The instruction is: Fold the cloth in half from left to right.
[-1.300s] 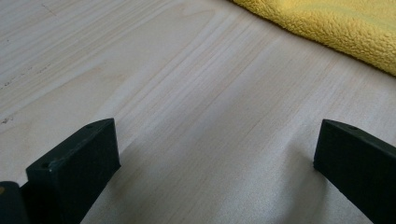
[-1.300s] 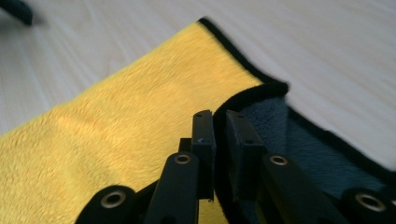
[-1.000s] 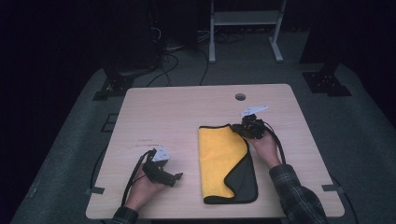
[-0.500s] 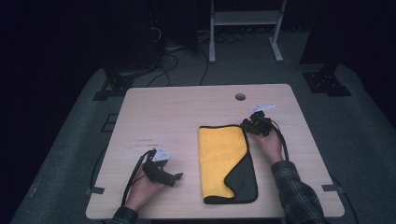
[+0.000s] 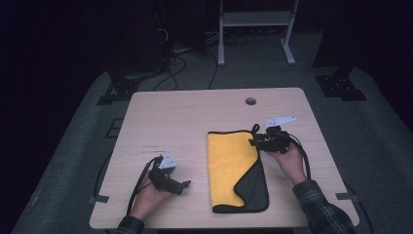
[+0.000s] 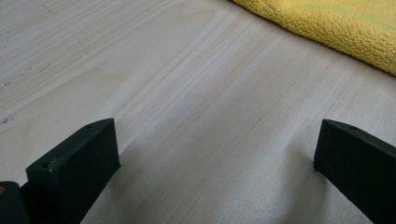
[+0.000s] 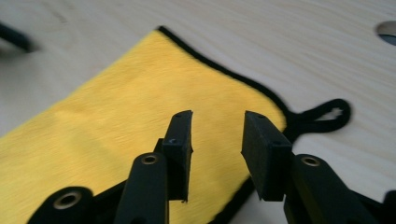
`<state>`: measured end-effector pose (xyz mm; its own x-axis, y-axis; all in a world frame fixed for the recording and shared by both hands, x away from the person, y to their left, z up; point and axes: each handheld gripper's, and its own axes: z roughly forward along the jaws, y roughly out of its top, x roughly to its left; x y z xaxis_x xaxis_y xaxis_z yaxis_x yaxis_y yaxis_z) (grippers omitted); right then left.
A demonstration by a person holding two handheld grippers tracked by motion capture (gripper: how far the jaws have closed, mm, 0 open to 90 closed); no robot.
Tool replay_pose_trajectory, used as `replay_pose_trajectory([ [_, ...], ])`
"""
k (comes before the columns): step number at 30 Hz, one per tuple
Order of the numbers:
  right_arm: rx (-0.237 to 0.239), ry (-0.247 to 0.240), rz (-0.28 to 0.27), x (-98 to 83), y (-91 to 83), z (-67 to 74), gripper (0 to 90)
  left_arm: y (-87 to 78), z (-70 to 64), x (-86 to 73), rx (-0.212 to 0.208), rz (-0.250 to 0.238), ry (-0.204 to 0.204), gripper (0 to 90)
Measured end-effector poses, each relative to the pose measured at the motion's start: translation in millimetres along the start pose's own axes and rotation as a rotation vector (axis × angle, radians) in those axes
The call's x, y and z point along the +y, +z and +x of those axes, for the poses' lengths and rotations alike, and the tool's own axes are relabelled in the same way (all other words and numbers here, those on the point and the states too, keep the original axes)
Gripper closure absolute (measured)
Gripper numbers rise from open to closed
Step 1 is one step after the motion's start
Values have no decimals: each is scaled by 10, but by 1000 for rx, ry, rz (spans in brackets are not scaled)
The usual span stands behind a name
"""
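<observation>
Wood, pale: the bench (image 5: pixel 195 117) is the largest thing here and it carries all the work; its bare left half gives room for the idle hand.
Cloth, place: the yellow cloth (image 5: pixel 231 165) lies flat on the right-centre part of the bench, between the two hands, nearer to the right one.
Cloth, fold: it seems folded to a narrow strip, I judge to make it smaller; at the near right corner the dark underside (image 5: pixel 253 187) is turned up.
Cloth, long axis: it runs from the person's edge of the bench toward the far edge, almost straight, with the short sides near and far.
Cloth, direction: the far end carries the black hanging loop (image 7: pixel 322 116), so the cloth points away from the person, the loop at the far right corner.
Right gripper: the right gripper (image 5: pixel 258 142) hovers at the cloth's far right edge; its jaws have just been opening and now stand a little spread, with nothing pinched between them, the cloth only lying below.
Left gripper: the left gripper (image 5: pixel 181 186) rests on the bare wood well to the left of the cloth, jaws spread wide and empty, I think only waiting.
</observation>
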<state>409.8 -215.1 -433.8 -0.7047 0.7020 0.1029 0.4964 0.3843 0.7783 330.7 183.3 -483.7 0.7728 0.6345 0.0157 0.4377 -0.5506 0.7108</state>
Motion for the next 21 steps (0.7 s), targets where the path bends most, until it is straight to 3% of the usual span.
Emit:
replay_pose_trajectory([
  [7,101,-81,6,-136,-187,463,599,0,-1,0,0,-1,-1,0],
  [9,117,-88,9,-164,-196,526,594,0,0,0,0,0,0,0],
  [10,139,-111,34,-241,-209,666,569,0,2,1,1,0,3,0],
  [21,233,-136,87,-465,-181,1018,380,2,-1,0,1,-4,-1,0],
])
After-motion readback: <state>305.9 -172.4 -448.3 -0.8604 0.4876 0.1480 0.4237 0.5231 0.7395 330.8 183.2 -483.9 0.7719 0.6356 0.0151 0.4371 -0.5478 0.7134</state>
